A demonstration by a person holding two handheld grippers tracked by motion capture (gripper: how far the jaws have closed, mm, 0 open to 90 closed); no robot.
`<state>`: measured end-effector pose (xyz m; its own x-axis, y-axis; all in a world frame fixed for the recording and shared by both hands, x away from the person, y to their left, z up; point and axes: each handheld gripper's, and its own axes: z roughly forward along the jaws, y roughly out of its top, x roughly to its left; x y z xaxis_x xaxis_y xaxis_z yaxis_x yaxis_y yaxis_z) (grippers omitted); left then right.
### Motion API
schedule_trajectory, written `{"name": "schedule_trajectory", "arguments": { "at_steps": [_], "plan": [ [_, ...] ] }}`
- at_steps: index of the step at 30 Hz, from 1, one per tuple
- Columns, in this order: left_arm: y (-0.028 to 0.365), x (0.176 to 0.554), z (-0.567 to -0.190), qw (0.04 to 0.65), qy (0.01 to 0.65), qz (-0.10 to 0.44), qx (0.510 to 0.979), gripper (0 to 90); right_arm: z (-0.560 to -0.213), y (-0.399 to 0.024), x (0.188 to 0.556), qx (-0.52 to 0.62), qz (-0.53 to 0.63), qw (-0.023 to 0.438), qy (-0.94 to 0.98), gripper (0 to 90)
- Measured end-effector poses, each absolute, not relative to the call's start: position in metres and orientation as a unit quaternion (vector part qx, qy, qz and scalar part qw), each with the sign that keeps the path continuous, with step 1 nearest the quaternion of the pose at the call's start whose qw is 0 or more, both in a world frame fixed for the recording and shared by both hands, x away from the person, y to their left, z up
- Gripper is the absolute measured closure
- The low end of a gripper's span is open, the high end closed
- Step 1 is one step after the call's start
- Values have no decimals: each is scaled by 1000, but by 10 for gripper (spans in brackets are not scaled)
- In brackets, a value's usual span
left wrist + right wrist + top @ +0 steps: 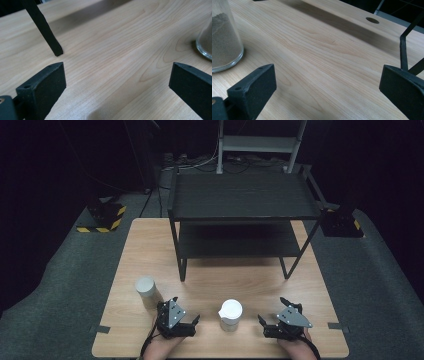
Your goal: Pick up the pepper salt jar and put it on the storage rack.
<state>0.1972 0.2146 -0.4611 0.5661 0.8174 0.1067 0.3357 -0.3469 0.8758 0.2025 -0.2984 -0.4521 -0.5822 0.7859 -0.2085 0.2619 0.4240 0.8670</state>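
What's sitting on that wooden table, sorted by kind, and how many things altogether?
Jars with pale lids: 2, one between the grippers, one farther left
Black two-tier shelf: 1
Handheld grippers: 2, left, right, both open
Total: 5

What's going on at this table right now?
A person sits at a wooden table with a two-jaw gripper in each hand. The left gripper and right gripper both rest low near the front edge, jaws wide open, holding nothing. Between them stands a glass jar with a white lid, holding grey powder. A second, grey-topped jar stands further left, and a black two-tier shelf sits at the back. Neither jar is touched.
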Motion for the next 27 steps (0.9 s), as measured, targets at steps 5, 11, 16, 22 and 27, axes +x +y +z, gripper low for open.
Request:
{"name": "schedule_trajectory", "arguments": {
  "at_steps": [5, 11, 16, 22, 27],
  "plan": [
    [218, 195, -459, 444, 366, 279, 769, 11, -452, -299, 203, 333, 420, 311, 785, 0],
    [224, 191, -454, 458, 369, 278, 759, 5, -452, -299, 202, 332, 421, 312, 784, 0],
    [230, 188, -448, 473, 371, 280, 748, 5, -452, -299, 203, 332, 420, 312, 785, 0],
    [238, 182, -440, 494, 368, 281, 736, 5, -452, -298, 202, 331, 420, 312, 785, 0],
    [242, 178, -435, 507, 365, 284, 728, 5, -452, -299, 203, 330, 420, 312, 786, 0]
  ]
}}
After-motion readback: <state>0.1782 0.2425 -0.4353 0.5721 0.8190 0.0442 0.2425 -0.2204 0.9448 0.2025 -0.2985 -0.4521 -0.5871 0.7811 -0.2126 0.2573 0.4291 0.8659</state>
